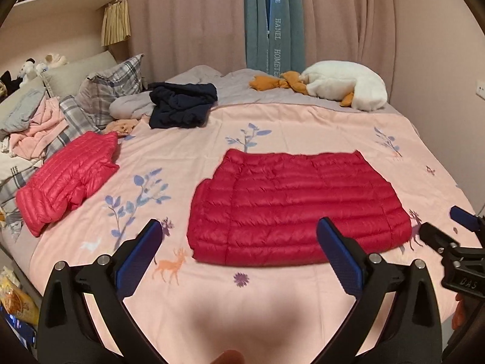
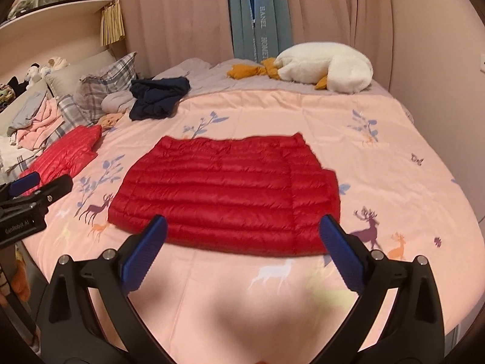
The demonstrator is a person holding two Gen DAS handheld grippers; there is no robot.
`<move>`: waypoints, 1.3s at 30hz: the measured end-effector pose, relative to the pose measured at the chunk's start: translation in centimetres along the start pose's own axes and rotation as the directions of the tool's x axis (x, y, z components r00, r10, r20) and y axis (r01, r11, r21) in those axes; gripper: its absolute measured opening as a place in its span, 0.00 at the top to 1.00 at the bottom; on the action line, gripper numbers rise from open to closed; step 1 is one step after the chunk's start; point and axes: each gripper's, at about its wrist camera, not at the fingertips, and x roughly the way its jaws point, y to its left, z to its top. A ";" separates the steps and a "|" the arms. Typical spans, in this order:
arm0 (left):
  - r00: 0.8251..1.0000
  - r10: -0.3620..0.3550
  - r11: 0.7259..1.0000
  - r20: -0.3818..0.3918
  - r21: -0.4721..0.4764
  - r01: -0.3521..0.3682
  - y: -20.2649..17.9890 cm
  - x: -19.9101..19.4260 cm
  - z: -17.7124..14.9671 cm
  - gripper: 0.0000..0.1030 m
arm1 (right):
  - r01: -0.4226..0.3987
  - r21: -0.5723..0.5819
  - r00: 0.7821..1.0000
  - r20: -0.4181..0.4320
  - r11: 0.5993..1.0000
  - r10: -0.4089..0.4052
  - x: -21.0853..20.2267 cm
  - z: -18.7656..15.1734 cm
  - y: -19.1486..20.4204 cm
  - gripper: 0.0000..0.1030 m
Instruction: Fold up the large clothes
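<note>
At left of the frame, a pink jacket (image 1: 68, 179) lies folded. Centre, the red jacket (image 1: 298, 204) lies folded flat on the bed (image 1: 242, 300). My left fingers (image 1: 239, 256) and right fingers (image 2: 242, 251) spread wide, empty. I'd lift clear without snagging it.

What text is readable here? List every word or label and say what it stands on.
"HOMETEILE", "HANEL", "HOMETE": woven down the blue-grey hanging curtain strip, lower letters hidden behind the bed.
"DAS": on the black body of the right gripper, as the left wrist view shows it.
"GenRobot.AI": on the black body of the left gripper, in the right wrist view.
Print on the white cloth at far left: too small to read.
</note>
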 end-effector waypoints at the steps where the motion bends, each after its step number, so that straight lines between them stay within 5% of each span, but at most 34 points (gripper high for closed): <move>1: 1.000 -0.007 1.000 -0.009 -0.005 0.007 0.1 0.1 -0.3 0.01 | 0.002 0.002 1.000 -0.008 1.000 -0.002 0.2 -0.3 0.1 0.02; 10: 0.995 -0.034 0.999 -0.095 -0.027 0.032 0.0 1.7 -2.4 0.01 | 0.003 0.001 0.999 -0.045 1.000 -0.003 1.1 -1.9 1.0 0.02; 39: 0.995 -0.031 0.999 -0.093 -0.013 0.030 -0.8 1.2 -2.6 0.01 | -0.011 0.015 0.999 -0.044 1.000 0.012 1.2 -2.1 0.9 0.02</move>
